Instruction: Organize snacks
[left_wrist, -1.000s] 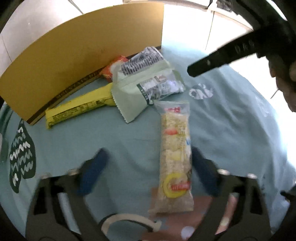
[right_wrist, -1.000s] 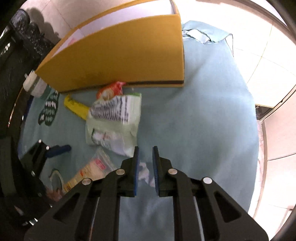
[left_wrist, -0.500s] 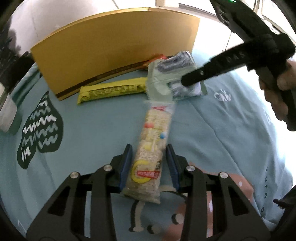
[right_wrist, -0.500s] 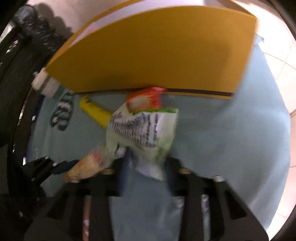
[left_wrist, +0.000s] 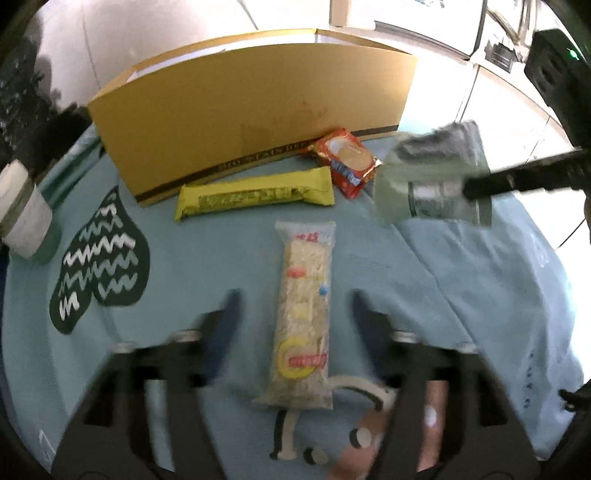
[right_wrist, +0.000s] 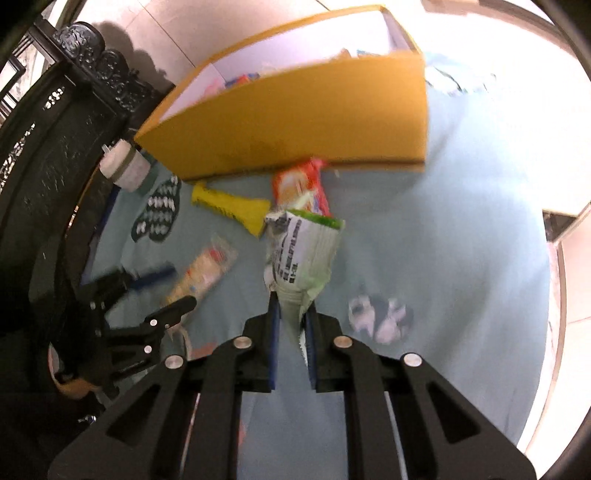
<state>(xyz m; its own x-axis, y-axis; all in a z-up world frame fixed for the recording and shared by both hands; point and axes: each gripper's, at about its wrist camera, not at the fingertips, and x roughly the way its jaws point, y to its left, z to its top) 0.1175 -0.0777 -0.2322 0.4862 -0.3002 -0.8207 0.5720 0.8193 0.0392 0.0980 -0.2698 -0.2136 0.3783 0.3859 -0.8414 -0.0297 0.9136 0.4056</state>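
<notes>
My right gripper (right_wrist: 291, 317) is shut on a pale green snack bag (right_wrist: 303, 254) and holds it above the cloth; the bag also shows in the left wrist view (left_wrist: 432, 181), lifted. My left gripper (left_wrist: 295, 314) is open, its fingers either side of a clear rice-cracker pack (left_wrist: 306, 302) that lies on the blue cloth. A yellow bar (left_wrist: 255, 194) and a red biscuit pack (left_wrist: 345, 160) lie in front of the yellow cardboard box (left_wrist: 251, 110). The box holds some snacks (right_wrist: 240, 79).
A white cup (left_wrist: 22, 218) stands at the left on the blue tablecloth (left_wrist: 461, 295). Dark carved furniture (right_wrist: 48, 122) stands to the left. The table edge curves at the right, over a tiled floor.
My right gripper closed on the green bag and lifted it off the cloth. My left gripper, closed around the rice-cracker pack half a second ago, has opened and the pack lies between its fingers.
</notes>
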